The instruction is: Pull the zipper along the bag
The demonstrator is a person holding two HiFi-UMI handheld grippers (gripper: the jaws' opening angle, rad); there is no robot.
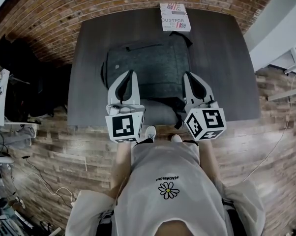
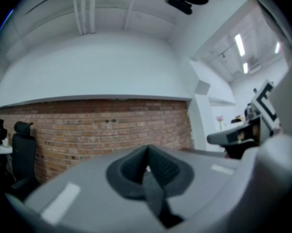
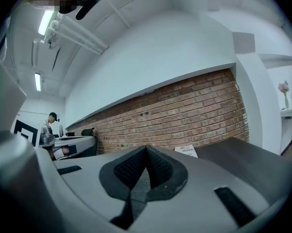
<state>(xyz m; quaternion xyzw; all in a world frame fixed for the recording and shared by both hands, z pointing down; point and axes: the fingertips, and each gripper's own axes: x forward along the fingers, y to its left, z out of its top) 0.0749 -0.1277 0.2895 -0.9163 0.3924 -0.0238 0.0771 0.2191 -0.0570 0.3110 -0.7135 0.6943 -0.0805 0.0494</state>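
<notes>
The left gripper (image 1: pixel 127 74) has its two jaws pressed tight together, with nothing between them. The right gripper (image 1: pixel 188 75) is just the same: jaws closed, holding nothing. Both are white plastic with dark, bumpy pads, and each has a cube with black and white squares at its back end. They sit side by side and point away from the person, toward the brick wall (image 2: pixel 102 125). In the head view their tips are over the near half of the bag (image 1: pixel 153 63), one by each side.

The bag is a dark grey backpack made of soft cloth. It lies flat in the middle of the table (image 1: pixel 226 58). Its long way runs from the person's edge to the far edge. Its black straps (image 1: pixel 178 109) hang over the near edge. A thin zipper line (image 1: pixel 144 45) runs from side to side across its far part. What is inside cannot be seen.

The table is dark, smooth and square-cornered. A flat white box (image 1: pixel 174 16) with red print lies at the far edge, just past the bag.
</notes>
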